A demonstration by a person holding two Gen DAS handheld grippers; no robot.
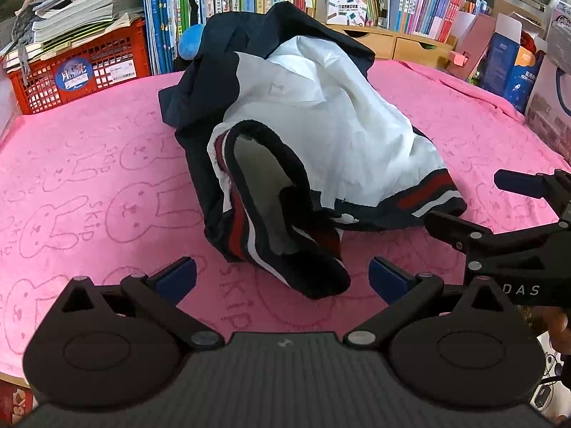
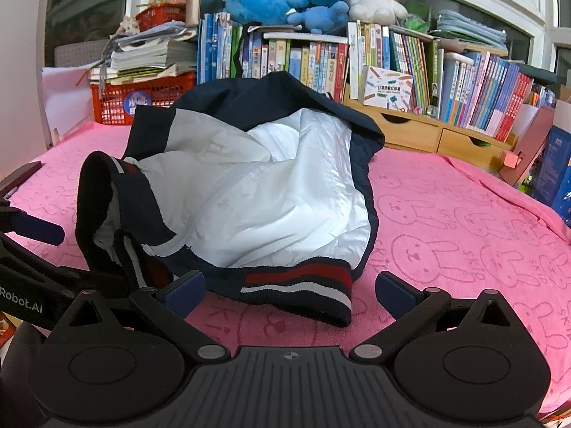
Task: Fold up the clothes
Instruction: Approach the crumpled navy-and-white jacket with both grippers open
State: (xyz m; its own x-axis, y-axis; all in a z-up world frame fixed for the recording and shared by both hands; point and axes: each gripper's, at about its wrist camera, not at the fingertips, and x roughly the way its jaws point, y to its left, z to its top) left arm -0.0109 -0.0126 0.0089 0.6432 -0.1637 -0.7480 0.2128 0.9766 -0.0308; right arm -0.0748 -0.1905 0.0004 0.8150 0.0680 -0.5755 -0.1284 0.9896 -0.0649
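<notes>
Plainly the jacket (image 2: 249,185), heaped inside-out mid-way on the pink towel (image 2: 464,221), looks light, limp and slippery in its white lining, so the firmer striped hem (image 2: 296,281) suits both 2 empty, spread grippers, left gripper (image 1: 282,278) and right gripper (image 2: 291,292), while sleeves and zip stay buried.

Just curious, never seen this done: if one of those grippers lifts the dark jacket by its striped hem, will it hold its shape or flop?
Probably flop: the jacket lies crumpled, its white lining in soft folds. That shiny lining may be slippery. The ribbed striped hem looks thicker, likely an easier grip.
</notes>
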